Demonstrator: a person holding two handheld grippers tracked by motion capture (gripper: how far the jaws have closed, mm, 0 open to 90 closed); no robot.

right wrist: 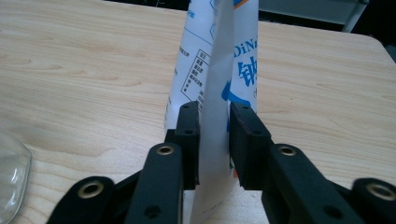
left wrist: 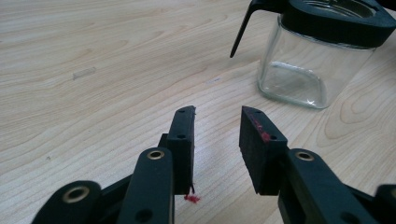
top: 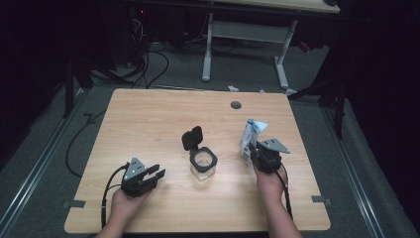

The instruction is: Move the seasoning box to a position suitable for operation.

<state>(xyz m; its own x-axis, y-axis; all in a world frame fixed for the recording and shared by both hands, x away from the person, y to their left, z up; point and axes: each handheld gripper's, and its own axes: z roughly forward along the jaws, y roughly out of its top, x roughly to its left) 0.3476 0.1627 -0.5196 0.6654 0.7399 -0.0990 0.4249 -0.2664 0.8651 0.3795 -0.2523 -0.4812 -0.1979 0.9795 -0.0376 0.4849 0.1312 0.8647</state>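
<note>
A clear glass jar [top: 203, 166] stands at the middle of the wooden table [top: 148, 119], its black flip lid [top: 192, 138] hinged open and tilted back. In the left gripper view the jar [left wrist: 303, 70] is empty. My left gripper [top: 156, 176] rests left of the jar, and its jaws [left wrist: 217, 119] are open with bare wood between them. A white and blue carton pouch [top: 250, 134] stands upright right of the jar. My right gripper [top: 255, 151] is shut on the pouch [right wrist: 219, 46] low down, a pad against each side of its narrow edge [right wrist: 215, 112].
A round cable hole [top: 236, 105] sits near the table's far edge. Beyond the table stand a white-legged desk [top: 247, 34] and loose floor cables [top: 148, 64]. The jar's rounded corner [right wrist: 11, 177] shows at the lower left of the right gripper view.
</note>
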